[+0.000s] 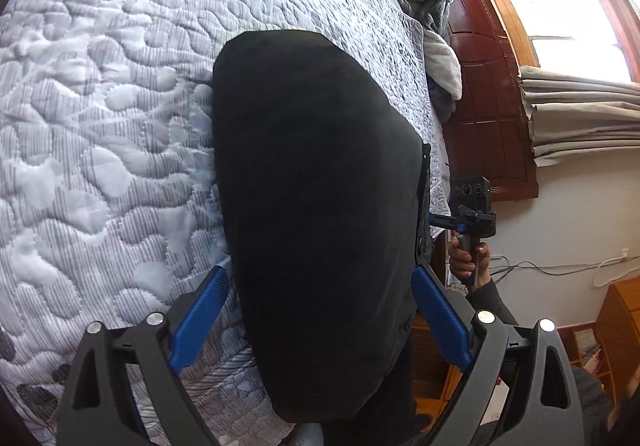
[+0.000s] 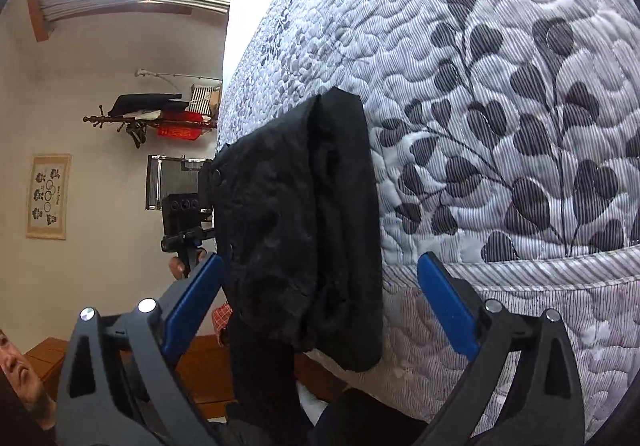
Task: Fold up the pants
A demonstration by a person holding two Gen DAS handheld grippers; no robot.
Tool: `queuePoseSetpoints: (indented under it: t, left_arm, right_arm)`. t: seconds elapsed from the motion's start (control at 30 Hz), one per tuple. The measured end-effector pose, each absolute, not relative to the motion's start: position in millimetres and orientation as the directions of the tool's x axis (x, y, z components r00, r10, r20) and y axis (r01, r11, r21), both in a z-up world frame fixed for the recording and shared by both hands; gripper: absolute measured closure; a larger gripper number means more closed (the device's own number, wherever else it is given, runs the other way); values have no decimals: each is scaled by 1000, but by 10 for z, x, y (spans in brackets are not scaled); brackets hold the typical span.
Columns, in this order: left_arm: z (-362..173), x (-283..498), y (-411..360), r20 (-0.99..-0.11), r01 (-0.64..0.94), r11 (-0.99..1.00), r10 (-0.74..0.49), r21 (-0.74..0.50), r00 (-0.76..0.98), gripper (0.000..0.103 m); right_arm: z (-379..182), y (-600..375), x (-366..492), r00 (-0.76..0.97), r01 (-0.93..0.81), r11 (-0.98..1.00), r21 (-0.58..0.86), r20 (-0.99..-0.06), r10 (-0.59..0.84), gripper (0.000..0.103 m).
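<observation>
Left wrist view: black pants (image 1: 316, 213) lay folded at the bed (image 1: 100, 105) edge; left claw (image 1: 320, 294) and right claw (image 2: 320, 278) both gaped, empty.

Left gripper (image 1: 318, 300): blue fingers (image 1: 200, 316) spread wide apart, black linkage arms angled outward at the bottom of the left wrist view. Right gripper (image 2: 320, 294): likewise wide open, blue fingers (image 2: 448, 304) splayed to either side, nothing pinched between them. Seen from the left wrist camera, right gripper (image 1: 436, 221) held level, pointing sideways, its handle wrapped by the right hand (image 1: 468, 258), dark sleeve at the wrist. Seen from the right wrist camera, left hand (image 2: 186, 260) partly hidden, gripping the handle of the other tool.
</observation>
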State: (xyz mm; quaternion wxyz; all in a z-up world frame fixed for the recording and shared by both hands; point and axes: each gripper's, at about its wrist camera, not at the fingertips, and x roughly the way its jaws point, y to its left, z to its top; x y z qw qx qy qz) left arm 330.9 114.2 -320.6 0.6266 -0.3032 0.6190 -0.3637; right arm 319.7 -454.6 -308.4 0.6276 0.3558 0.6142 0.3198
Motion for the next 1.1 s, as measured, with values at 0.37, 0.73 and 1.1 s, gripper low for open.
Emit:
queuePoseSetpoints:
  t: [0.37, 0.73, 1.1]
  left_arm:
    - [-3423, 3420, 1094, -522, 35, 521, -848, -853, -91, 4]
    - [-3401, 3508, 768, -537, 66, 534, -827, -843, -166, 4]
    - [-3510, 3437, 731, -552, 61, 549, -824, -834, -125, 9]
  right_arm:
    - [-3445, -4285, 3155, -67, 94, 532, 842, -528, 847, 3]
    - [-3475, -4232, 3170, -70, 110, 511, 852, -506, 859, 2]
    - [-3533, -3917, 3224, -115, 53, 467, 882, -459, 881, 2]
